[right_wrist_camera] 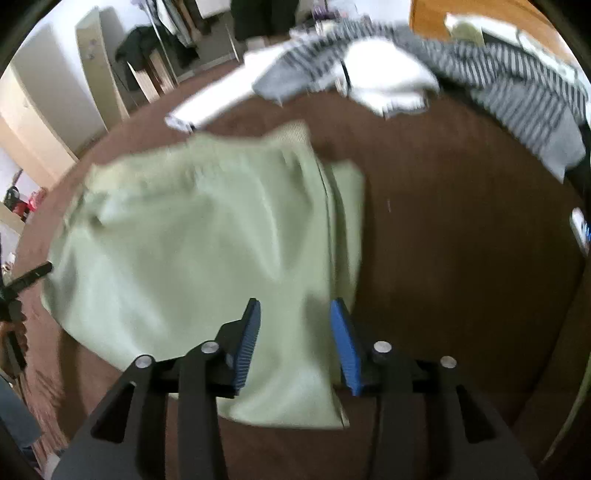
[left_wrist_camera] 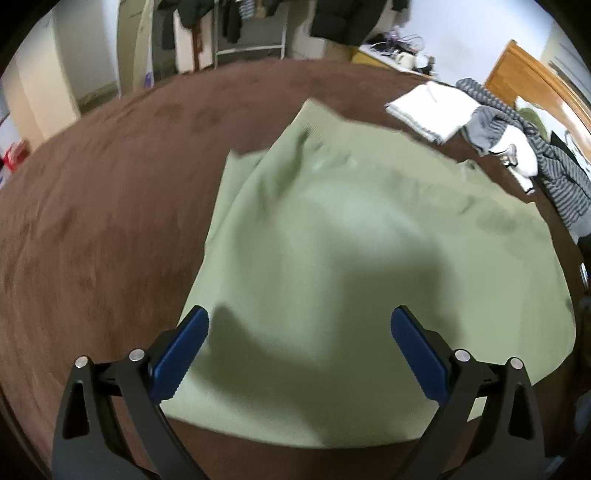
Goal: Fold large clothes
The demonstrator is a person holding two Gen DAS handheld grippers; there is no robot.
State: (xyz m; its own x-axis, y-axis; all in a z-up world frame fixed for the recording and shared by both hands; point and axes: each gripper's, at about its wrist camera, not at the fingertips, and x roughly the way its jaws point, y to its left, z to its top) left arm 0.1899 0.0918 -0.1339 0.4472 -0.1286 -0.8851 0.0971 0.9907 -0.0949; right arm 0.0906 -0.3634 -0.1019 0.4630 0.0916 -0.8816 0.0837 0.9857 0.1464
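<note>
lying folded on brown bedspread (left_wrist_camera: 92, 206), pale green garment (left_wrist_camera: 369, 258); both hand-held grippers spread, empty

Brown bed cover (left_wrist_camera: 110, 206), folded white cloth (left_wrist_camera: 430, 110), striped grey garment (right_wrist_camera: 517, 92), wooden headboard (left_wrist_camera: 524, 74), dark hanging clothes (left_wrist_camera: 340, 22).

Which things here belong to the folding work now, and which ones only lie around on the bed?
Part of the job:
- green garment, lying flat on the brown blanket
- left hand-held gripper, open above it
- right hand-held gripper, open above it

Just lying about:
- folded white cloth
- striped clothes
</note>
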